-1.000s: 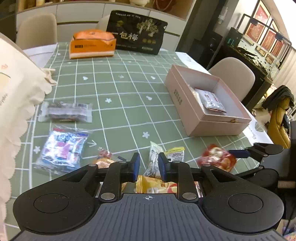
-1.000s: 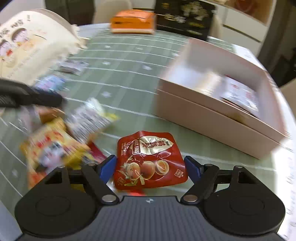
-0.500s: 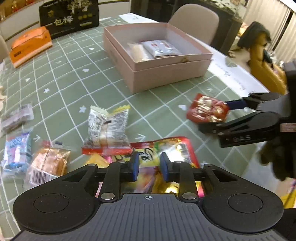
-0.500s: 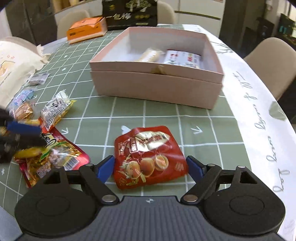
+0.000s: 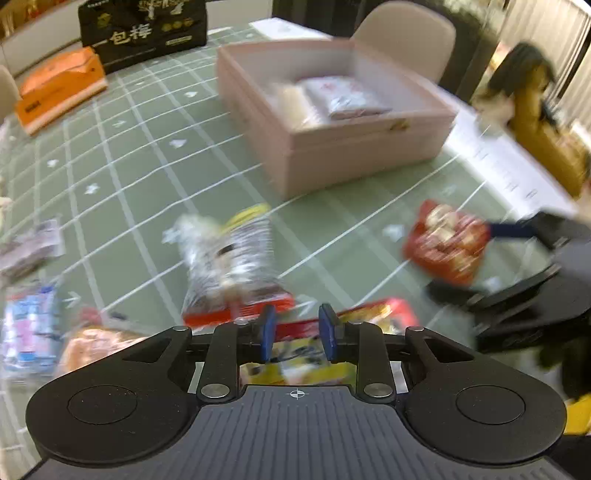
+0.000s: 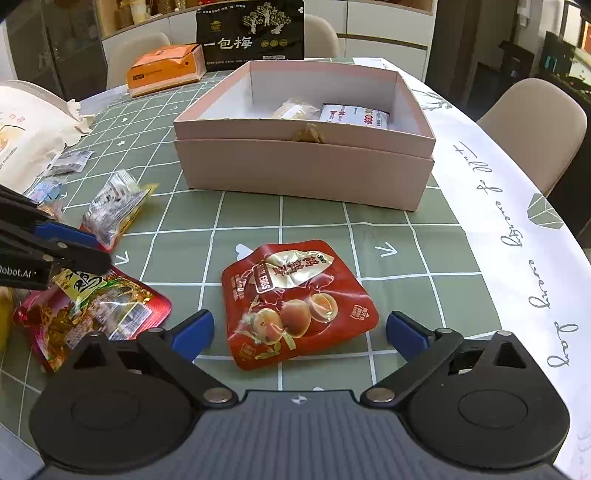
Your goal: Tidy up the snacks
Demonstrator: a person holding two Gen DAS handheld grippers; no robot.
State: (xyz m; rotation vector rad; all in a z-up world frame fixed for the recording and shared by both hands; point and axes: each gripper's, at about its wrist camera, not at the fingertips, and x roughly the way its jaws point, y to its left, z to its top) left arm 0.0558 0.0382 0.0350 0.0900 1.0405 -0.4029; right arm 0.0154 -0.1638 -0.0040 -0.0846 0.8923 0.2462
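Observation:
A red quail-egg pouch [image 6: 295, 302] lies flat on the green checked cloth, between the wide-open fingers of my right gripper [image 6: 299, 332]; it also shows in the left wrist view [image 5: 447, 240]. The open pink box [image 6: 303, 162] behind it holds two packets [image 6: 354, 116]. My left gripper [image 5: 297, 332] has its fingers a narrow gap apart, empty, just above a red and yellow snack bag [image 6: 92, 306]. A clear and yellow packet [image 5: 229, 254] lies in front of it.
More small packets [image 5: 29, 328] lie at the left. An orange box [image 6: 166, 68] and a black bag [image 6: 251, 35] stand at the table's far end. A cream cloth bag [image 6: 26, 129] sits at left. Chairs ring the table; the white cloth edge [image 6: 517, 240] runs along the right.
My left gripper has swung right and forward, now over the red and yellow bag. My right gripper has drawn back a little; the red pouch still lies between its open fingers.

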